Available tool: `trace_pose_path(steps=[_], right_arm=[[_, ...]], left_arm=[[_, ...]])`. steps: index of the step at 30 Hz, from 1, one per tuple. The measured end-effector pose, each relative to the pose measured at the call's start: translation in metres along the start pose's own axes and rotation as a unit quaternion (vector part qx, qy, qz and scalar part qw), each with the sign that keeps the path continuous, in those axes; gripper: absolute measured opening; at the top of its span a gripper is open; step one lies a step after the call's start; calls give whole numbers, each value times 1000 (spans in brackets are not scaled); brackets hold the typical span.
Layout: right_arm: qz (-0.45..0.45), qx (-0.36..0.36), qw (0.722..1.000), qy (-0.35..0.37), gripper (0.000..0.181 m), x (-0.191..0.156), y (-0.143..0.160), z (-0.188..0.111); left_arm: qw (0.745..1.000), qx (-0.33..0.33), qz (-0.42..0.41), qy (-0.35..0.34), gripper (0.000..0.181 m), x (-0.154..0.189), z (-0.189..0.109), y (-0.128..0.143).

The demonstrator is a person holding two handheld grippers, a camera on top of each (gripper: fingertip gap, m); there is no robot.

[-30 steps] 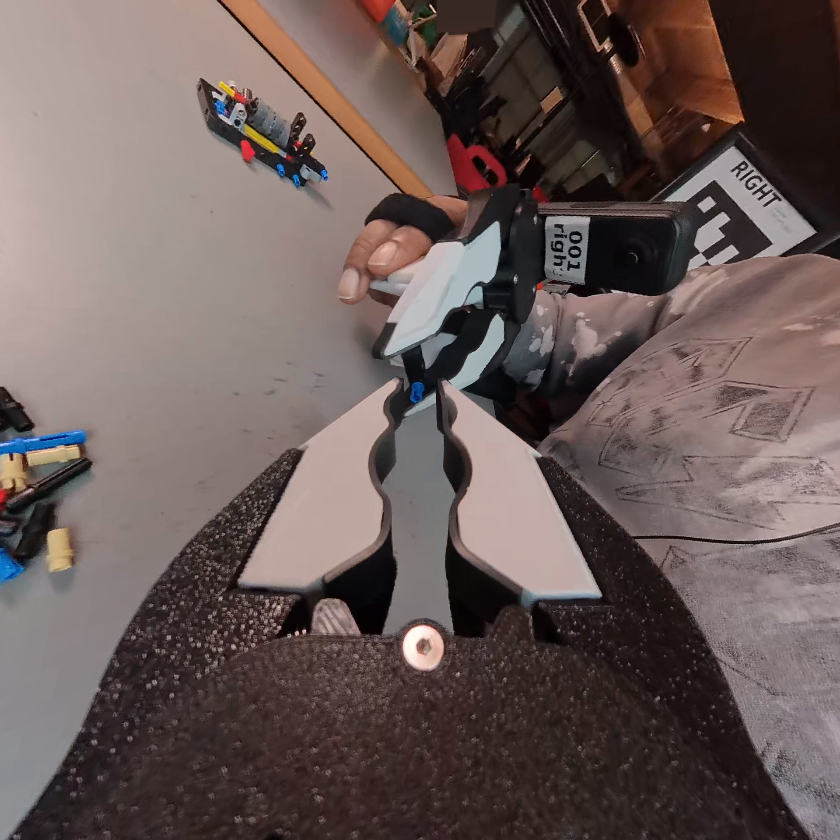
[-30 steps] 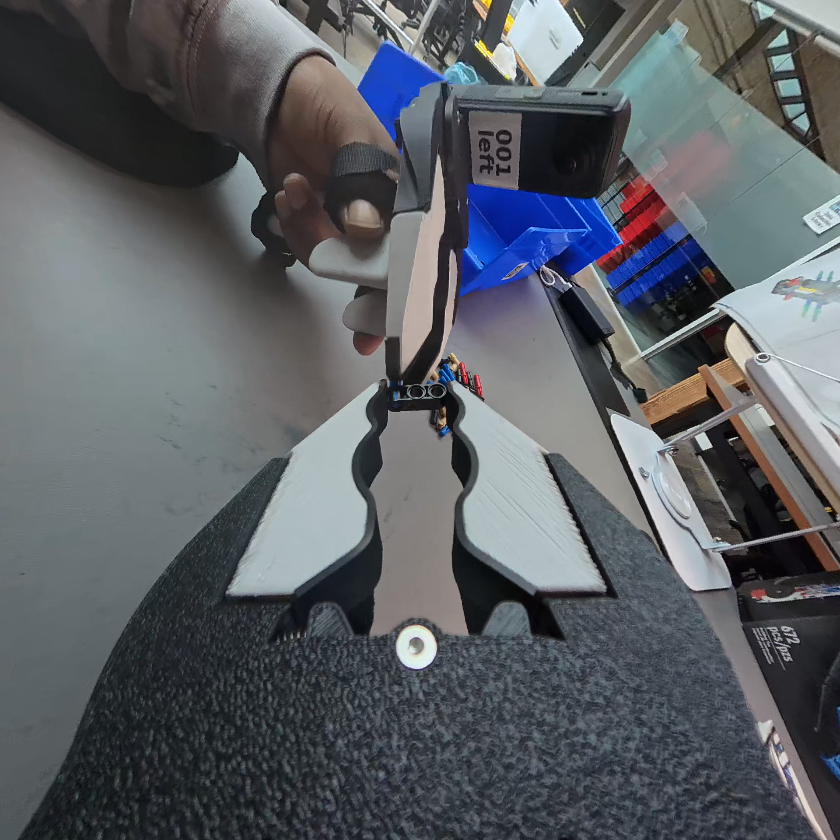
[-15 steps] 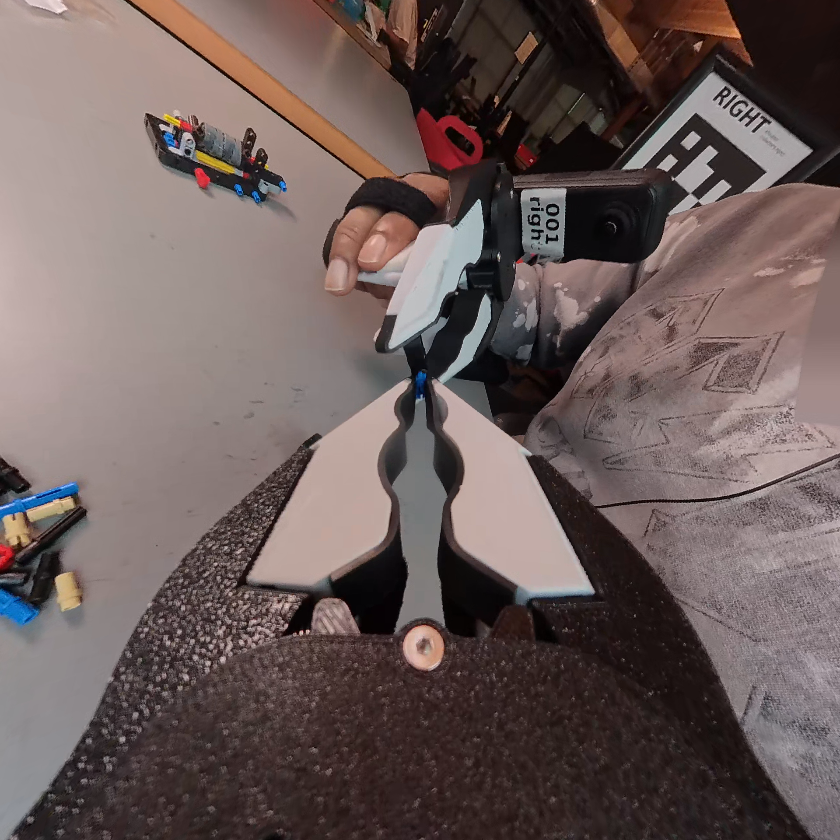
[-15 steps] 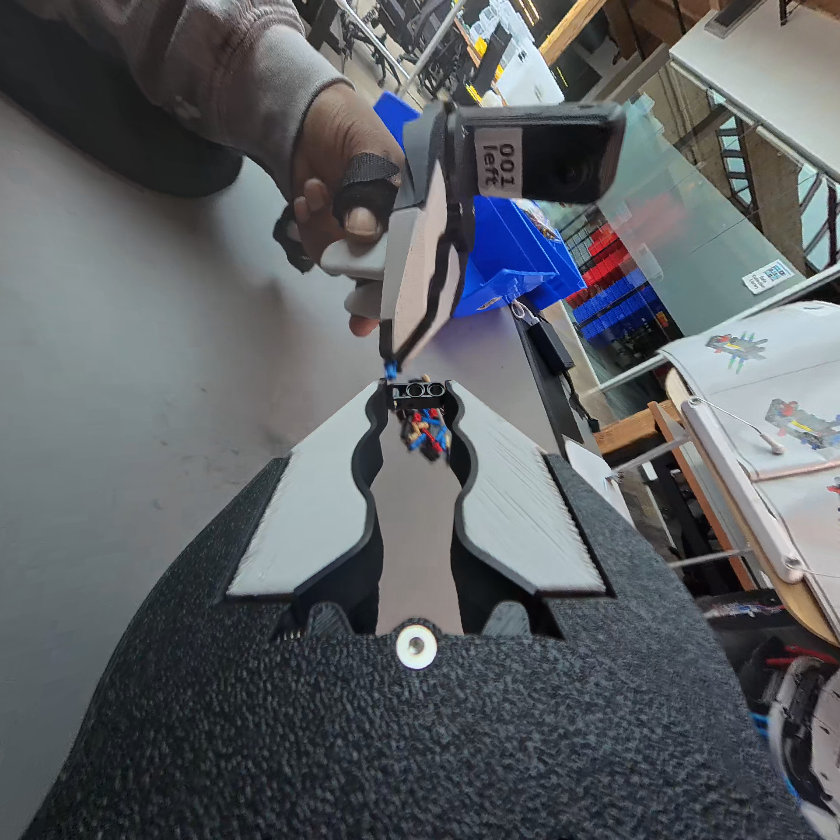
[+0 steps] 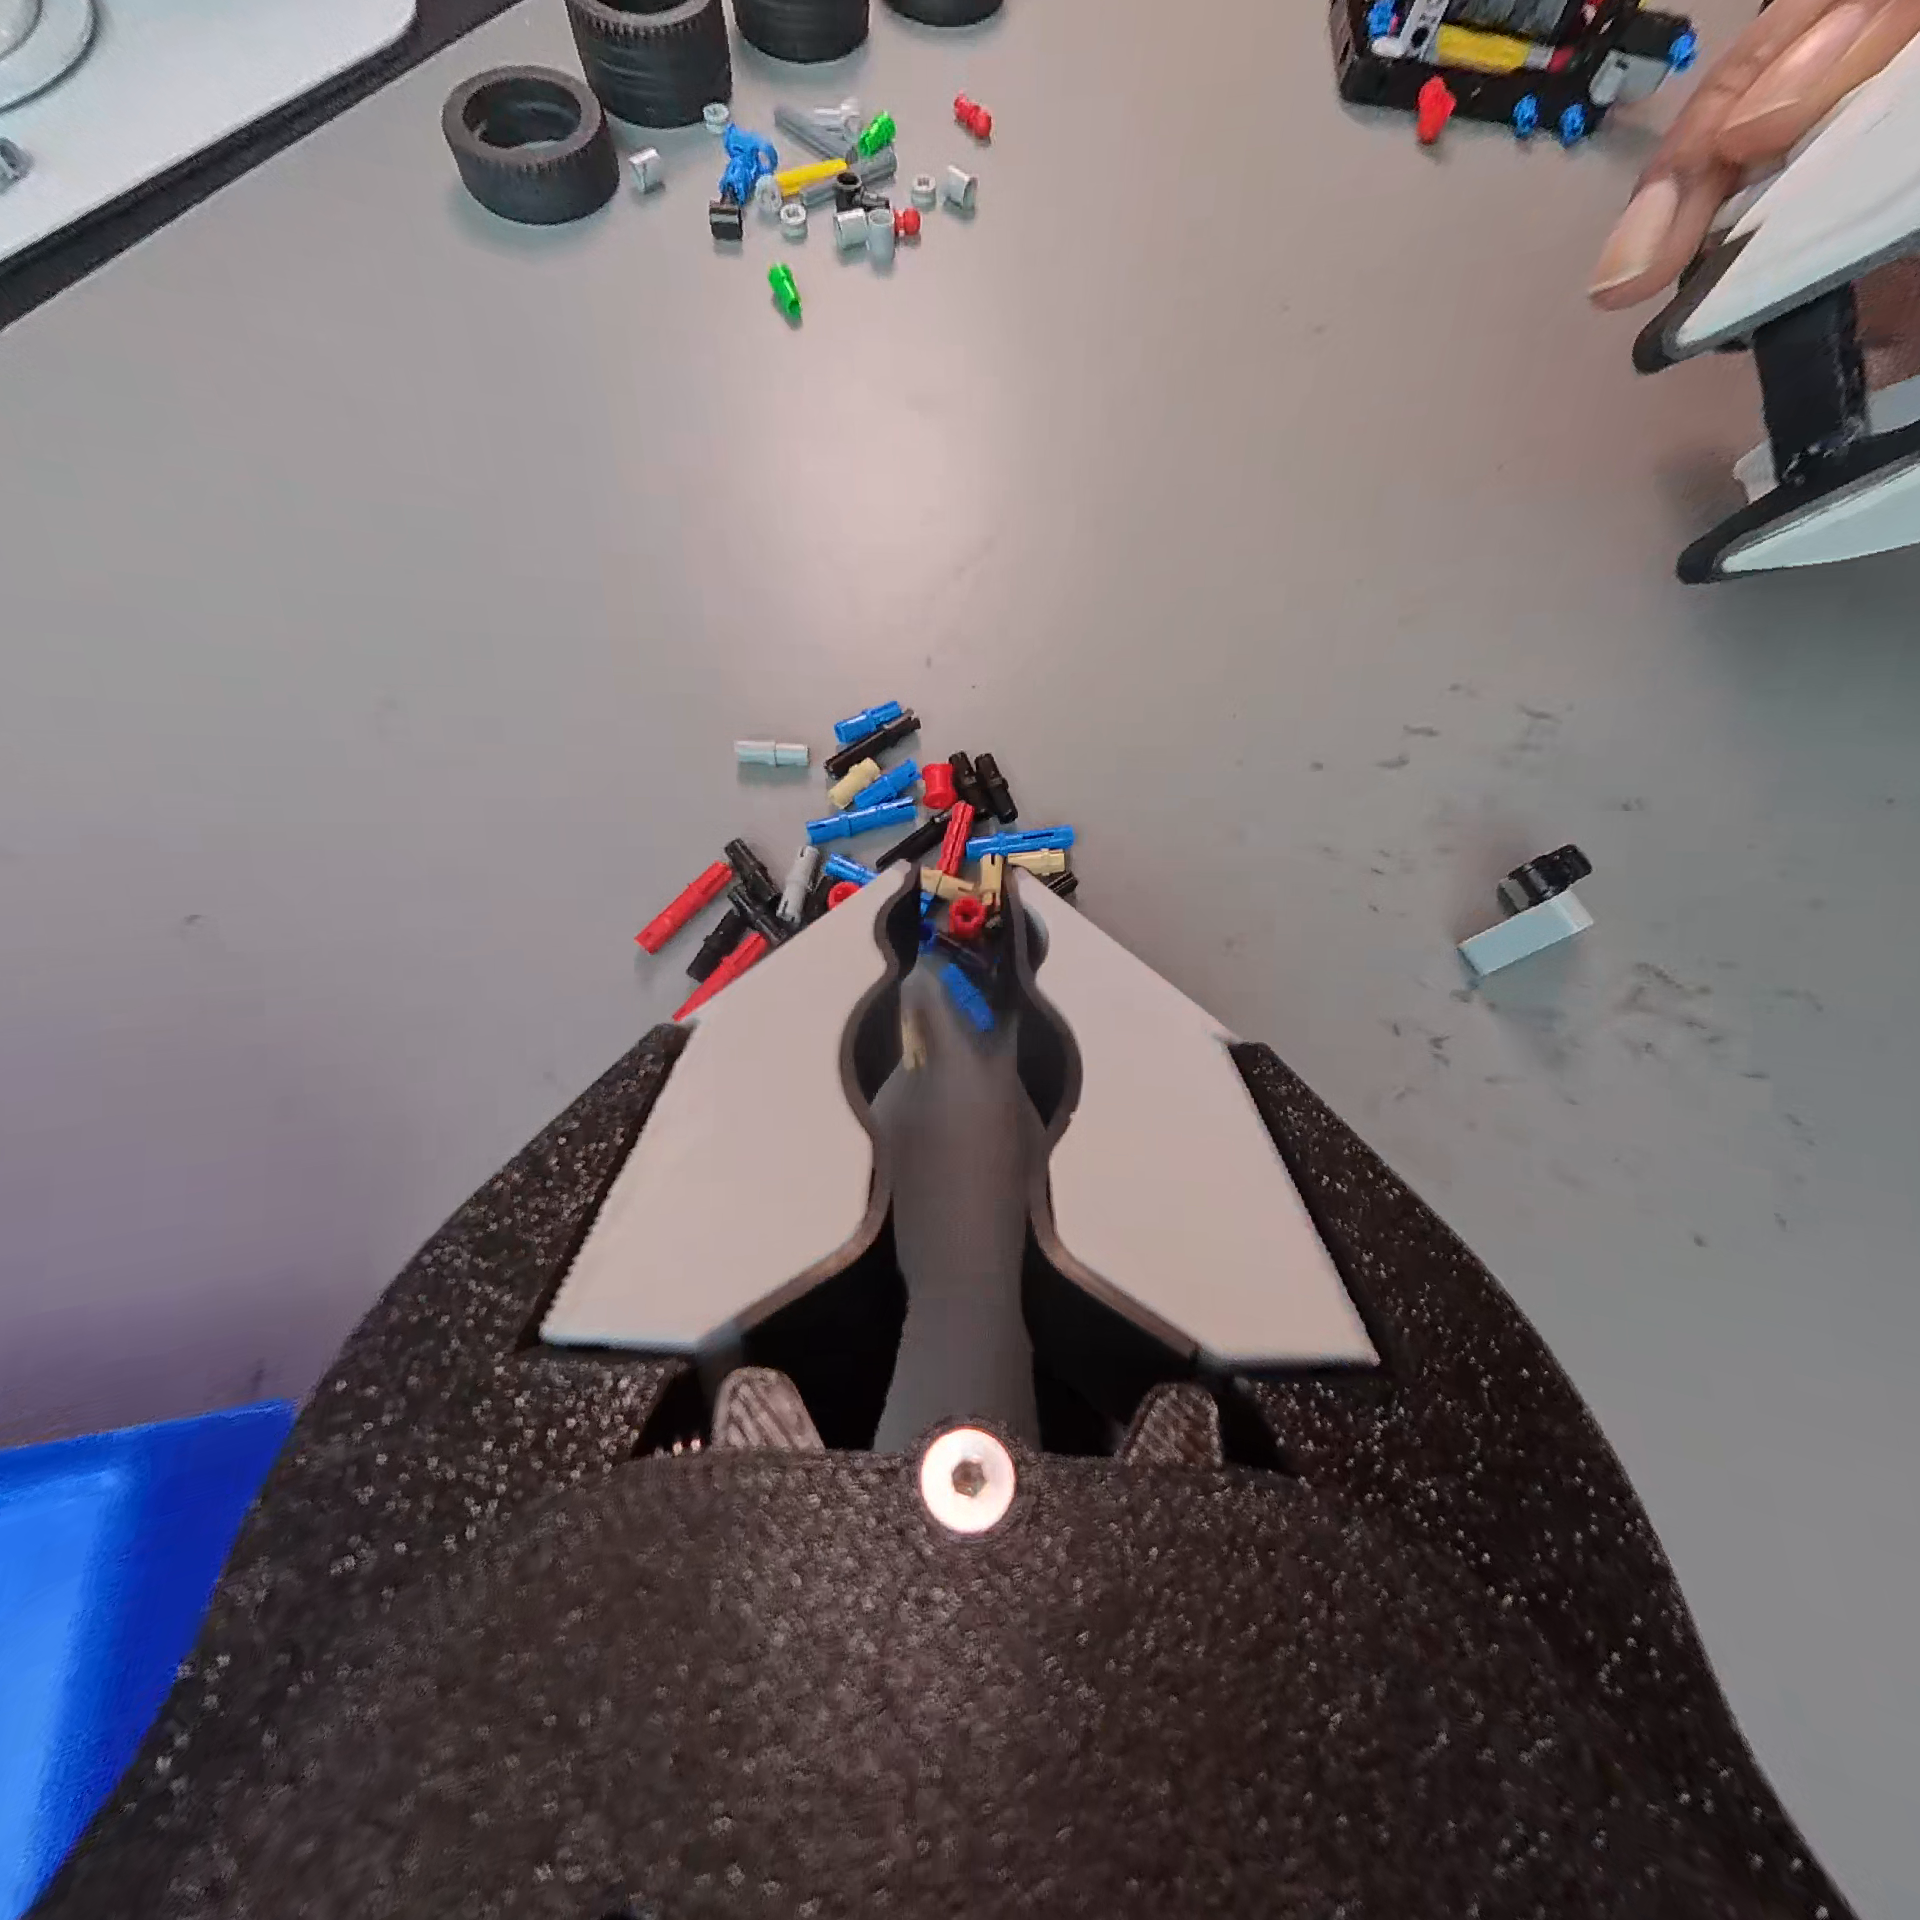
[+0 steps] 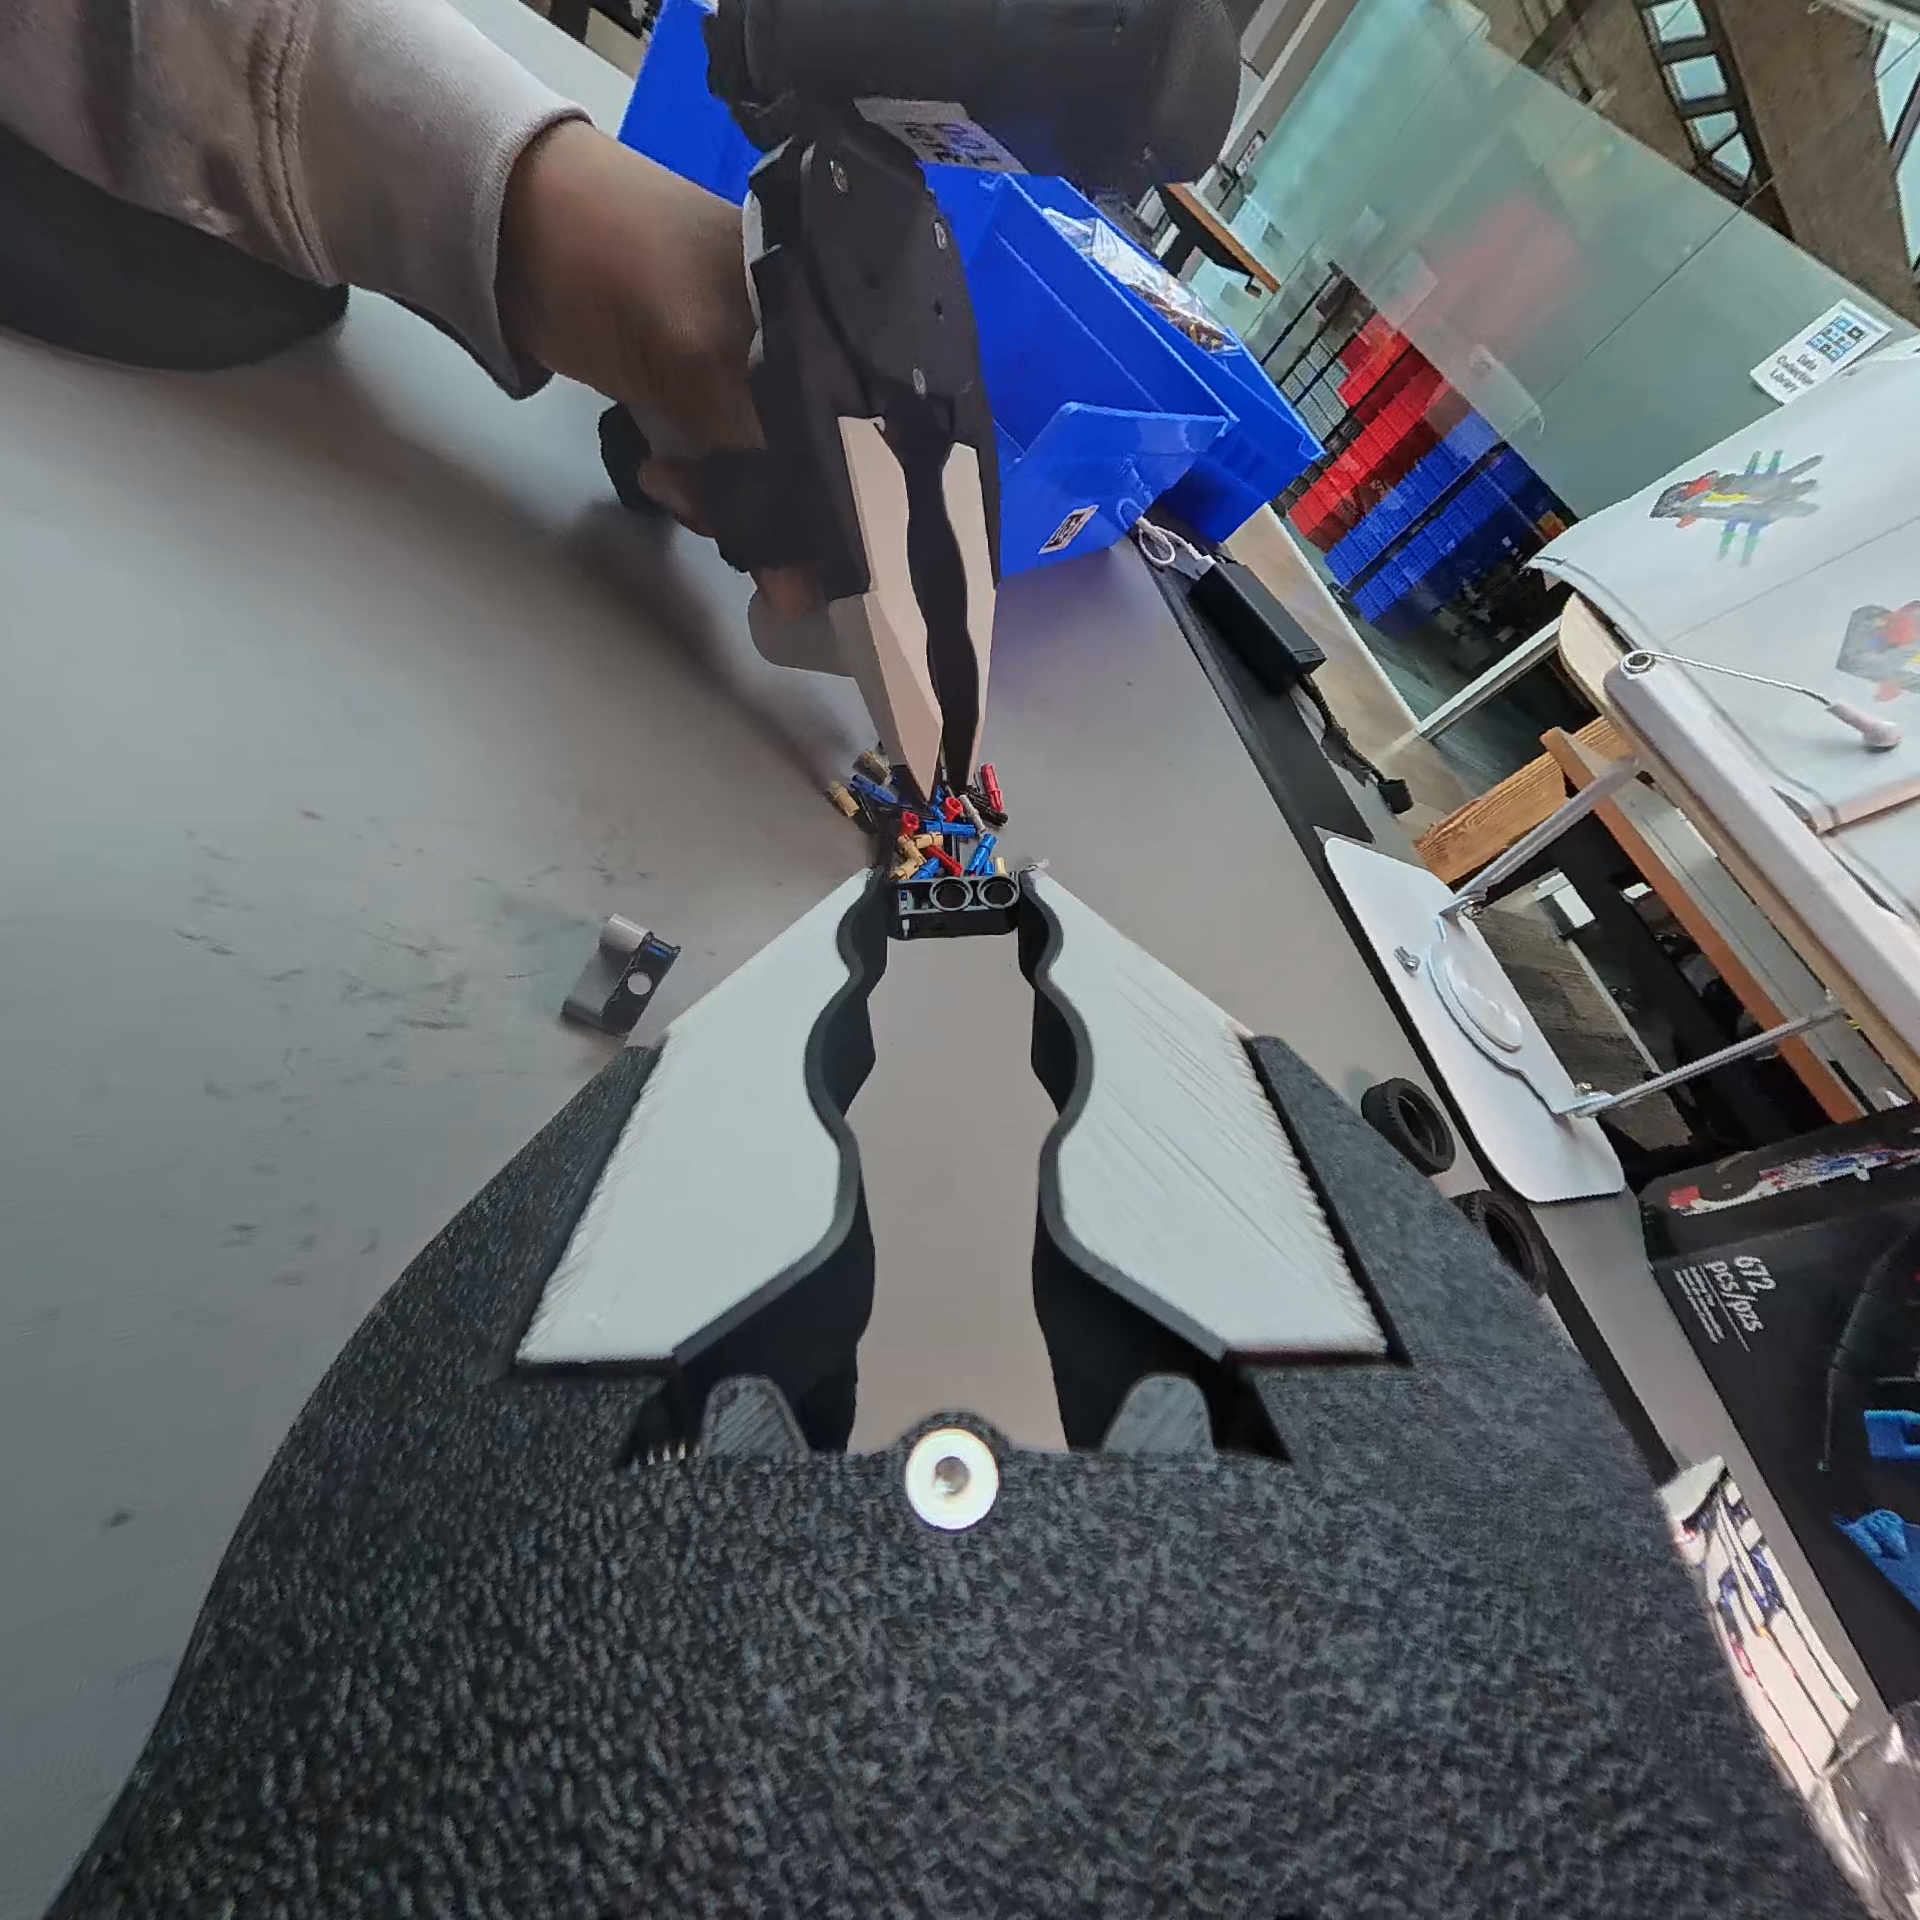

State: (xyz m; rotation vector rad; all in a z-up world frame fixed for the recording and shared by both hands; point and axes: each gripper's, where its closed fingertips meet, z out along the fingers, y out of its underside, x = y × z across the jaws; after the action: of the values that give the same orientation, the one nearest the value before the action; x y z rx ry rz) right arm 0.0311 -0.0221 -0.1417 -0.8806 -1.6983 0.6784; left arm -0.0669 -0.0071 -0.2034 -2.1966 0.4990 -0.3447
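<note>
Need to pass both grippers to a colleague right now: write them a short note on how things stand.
Left gripper: jaws slightly apart, tips down in the pile of small pins; nothing clearly gripped.
Right gripper: shut on a short black beam with round holes, just short of that pile.
Around: a grey piece lies alone, right of the pile in the left wrist view. Black tyres, a second scatter of small parts and a black part-built assembly sit farther off.
</note>
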Motion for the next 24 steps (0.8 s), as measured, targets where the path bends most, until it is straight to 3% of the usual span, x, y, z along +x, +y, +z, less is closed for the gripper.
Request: trace_pose_path(steps=[1, 4, 7, 9, 11, 13, 17, 20, 24], right_arm=[[1, 1, 1000, 1, 25, -1, -1, 1], [-20, 4, 1000, 8, 25, -4, -5, 4], [-48, 17, 999, 12, 25, -12, -16, 10], [-74, 18, 997, 20, 25, -15, -22, 13], [-102, 14, 994, 31, 25, -16, -24, 15], [-108, 18, 993, 37, 25, -16, -27, 15], [-82, 29, 995, 52, 29, -3, -30, 8], [-12, 49, 997, 51, 39, 15, -27, -6], [64, 32, 997, 9, 39, 18, -10, -11]], left_arm=[[1000, 15, -11, 14, 18, 5, -1, -6], [982, 84, -80, 150, 26, 47, -12, -33], [930, 129, -165, 302, 28, 90, -29, -58], [908, 131, -180, 355, 27, 107, -33, -62], [910, 122, -160, 364, 19, 118, -33, -60], [926, 120, -123, 336, 8, 118, -30, -58], [955, 127, -44, 266, 7, 106, -37, -62], [983, 133, 94, 79, 6, 64, -46, -63], [955, 118, 233, -143, 7, 9, -73, -65]])
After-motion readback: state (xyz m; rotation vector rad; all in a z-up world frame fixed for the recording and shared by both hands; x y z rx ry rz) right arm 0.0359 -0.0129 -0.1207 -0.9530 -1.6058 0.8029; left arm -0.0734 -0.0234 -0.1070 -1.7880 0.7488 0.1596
